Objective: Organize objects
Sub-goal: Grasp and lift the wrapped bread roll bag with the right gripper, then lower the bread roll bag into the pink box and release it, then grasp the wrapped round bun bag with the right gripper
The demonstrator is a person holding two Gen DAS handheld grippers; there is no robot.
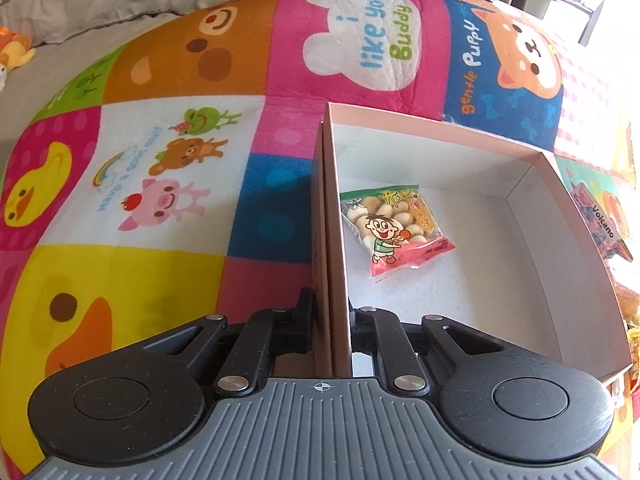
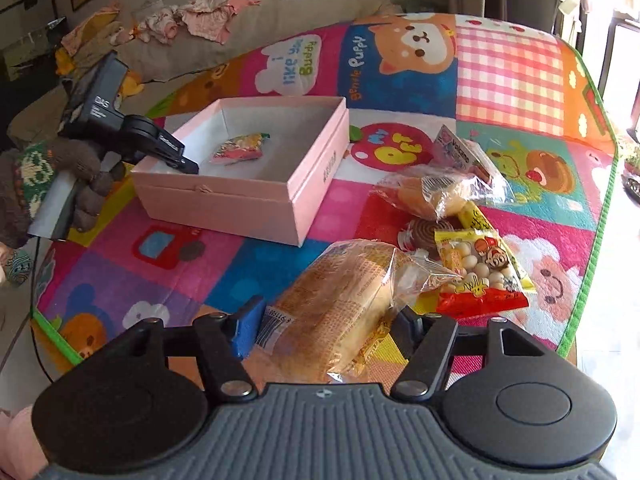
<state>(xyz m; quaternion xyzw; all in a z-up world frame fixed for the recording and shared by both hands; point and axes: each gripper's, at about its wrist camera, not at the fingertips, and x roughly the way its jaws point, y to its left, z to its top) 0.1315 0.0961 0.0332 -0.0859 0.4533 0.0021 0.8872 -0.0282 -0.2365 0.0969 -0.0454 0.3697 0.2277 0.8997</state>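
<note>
Mat [image 1: 168, 184] lettering reads "i like you Buddy"; left gripper [image 1: 331, 320] pinches the box wall [image 1: 335, 240], right gripper [image 2: 332, 328] clasps wrapped bread [image 2: 336, 300].

Pink box [image 2: 256, 200], lid off, white inside, sits on the mat at 10 o'clock in the right wrist view. One small snack bag [image 1: 394, 230] lies flat inside. Wrapped bread loaf [image 2: 340, 312] at 6 o'clock, tilted. Loose snack packets [image 2: 480, 272] piled at 3 o'clock, outside the box.
</note>
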